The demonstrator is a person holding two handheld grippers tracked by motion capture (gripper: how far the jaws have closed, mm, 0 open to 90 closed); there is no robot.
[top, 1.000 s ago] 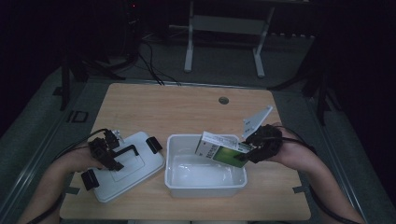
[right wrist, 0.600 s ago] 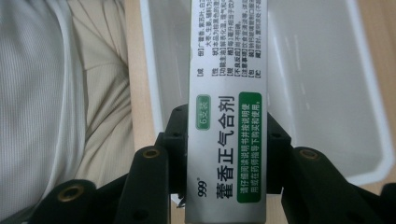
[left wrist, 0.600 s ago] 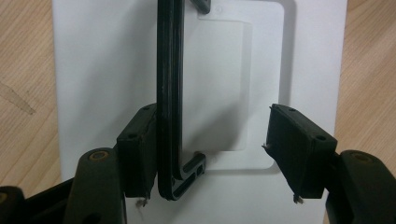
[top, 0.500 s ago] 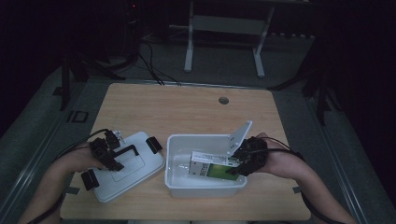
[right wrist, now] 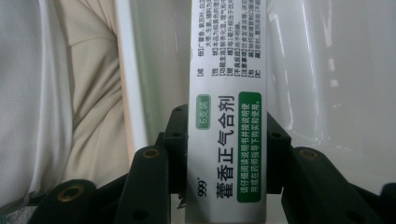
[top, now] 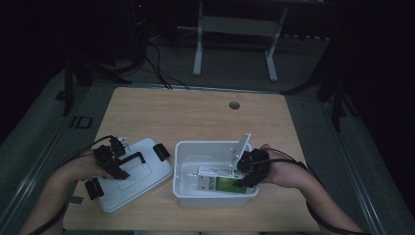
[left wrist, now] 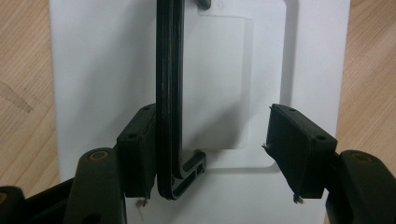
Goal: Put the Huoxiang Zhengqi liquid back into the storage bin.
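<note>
Now the right tool (top: 243, 172) grips the medicine box (top: 215, 180) inside the white bin (top: 183, 193).

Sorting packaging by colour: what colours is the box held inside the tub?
White with green panels and dark print on the box, clearest in the right gripper view.

On the worktop (top: 195, 112) the open bin (top: 215, 193) is sitting at the near middle, and its lid (top: 142, 176) is lying flat just beside it at nine o'clock. The left tool (top: 115, 164) is resting over the lid. Inside the bin a box (top: 218, 182) is lying toward the three o'clock wall, with the right tool (top: 247, 169) reaching in from three o'clock
</note>
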